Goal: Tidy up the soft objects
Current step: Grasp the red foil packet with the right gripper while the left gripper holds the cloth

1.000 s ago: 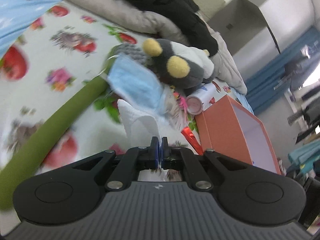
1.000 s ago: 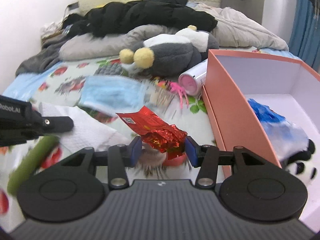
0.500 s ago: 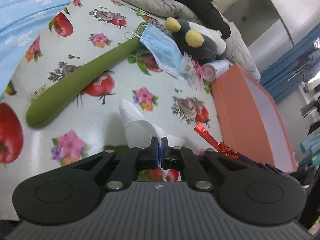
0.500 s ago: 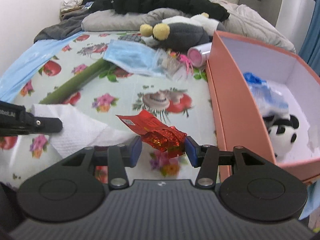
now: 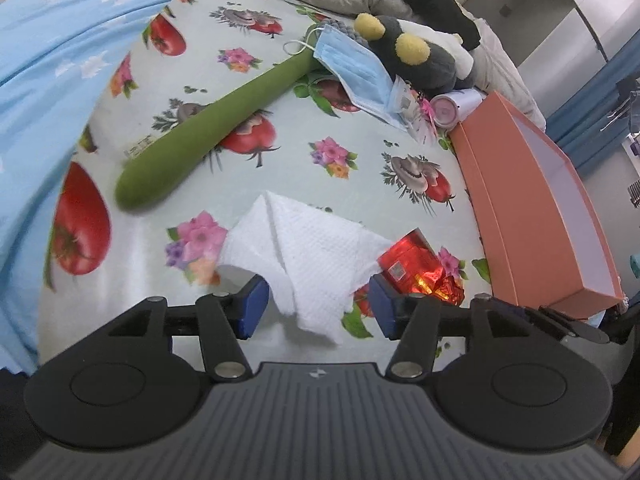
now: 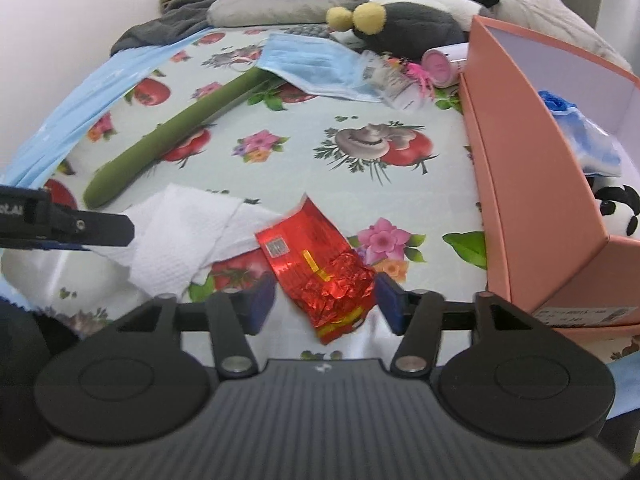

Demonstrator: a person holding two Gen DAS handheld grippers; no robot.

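Above the bedsheet (image 5: 360,152), both tilted-down grippers' fingers (image 5: 252,306) opening around napkin (image 5: 304,248) and wrapper (image 6: 320,264).

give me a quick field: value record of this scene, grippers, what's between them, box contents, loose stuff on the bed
left gripper: jaws opening, white tissue between, not pinched
right gripper: jaws opening, red foil packet between, pads clear
orange box: panda plush, blue bag
loose: green plush stick, face mask, grey plush toy
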